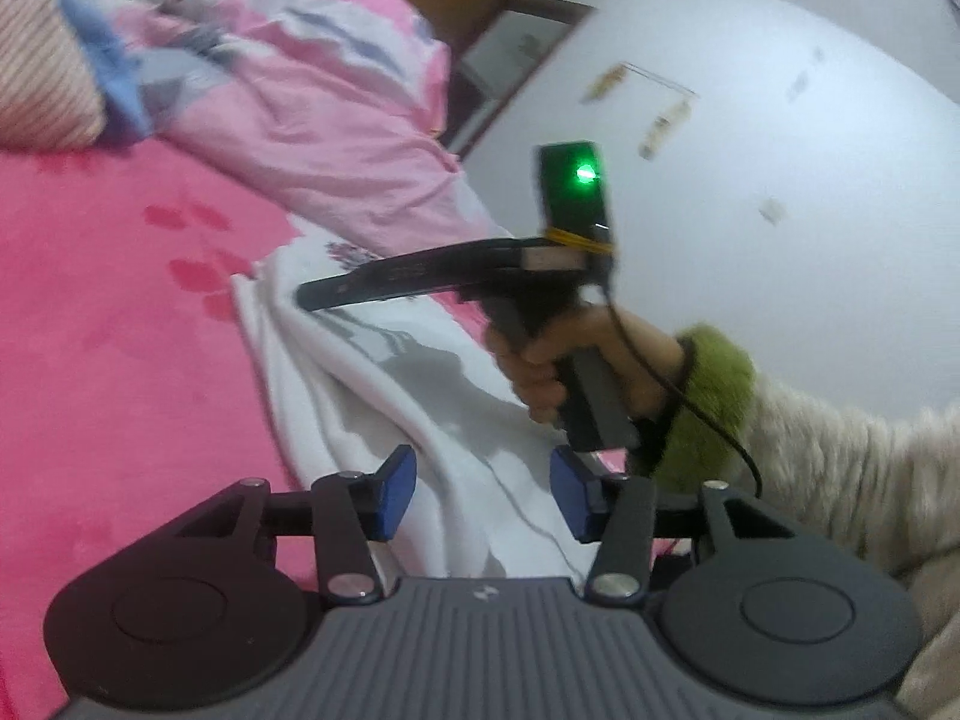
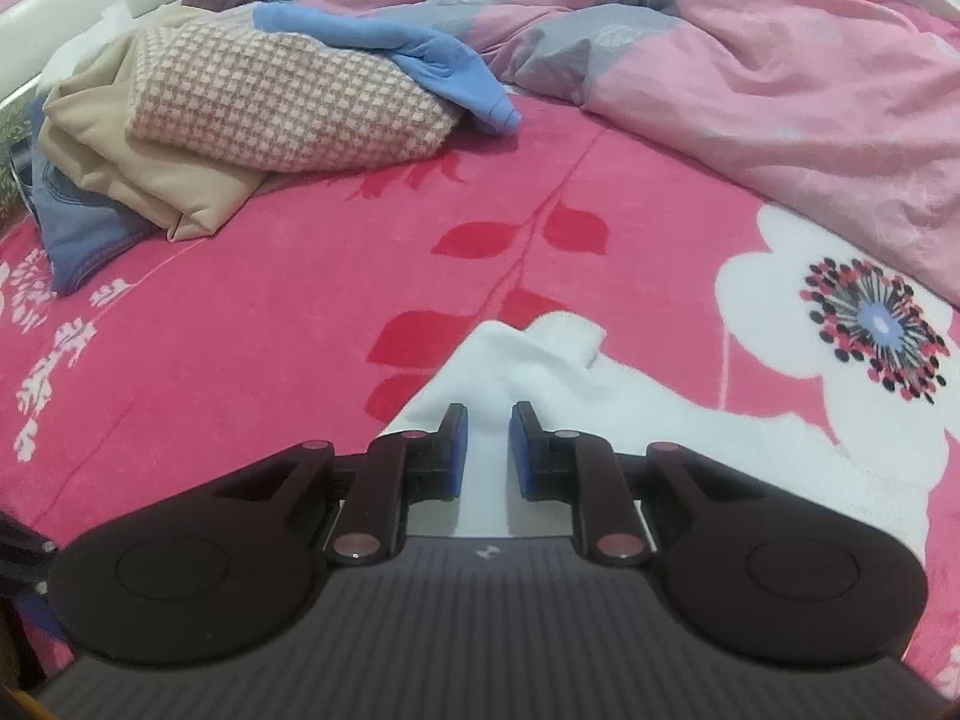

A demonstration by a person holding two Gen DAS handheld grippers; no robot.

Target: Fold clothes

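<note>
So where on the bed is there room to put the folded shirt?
The pink bedspread is bare between the white garment and the clothes pile. The pile and the rumpled quilt crowd the far side.

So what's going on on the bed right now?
A person is folding a white garment on a pink floral bedspread. The right gripper has its fingers pinched on a ridge of the white cloth. The left gripper is open above another part of the garment, gripping nothing. A pile of other clothes and a rumpled pink duvet lie further back on the bed.
</note>
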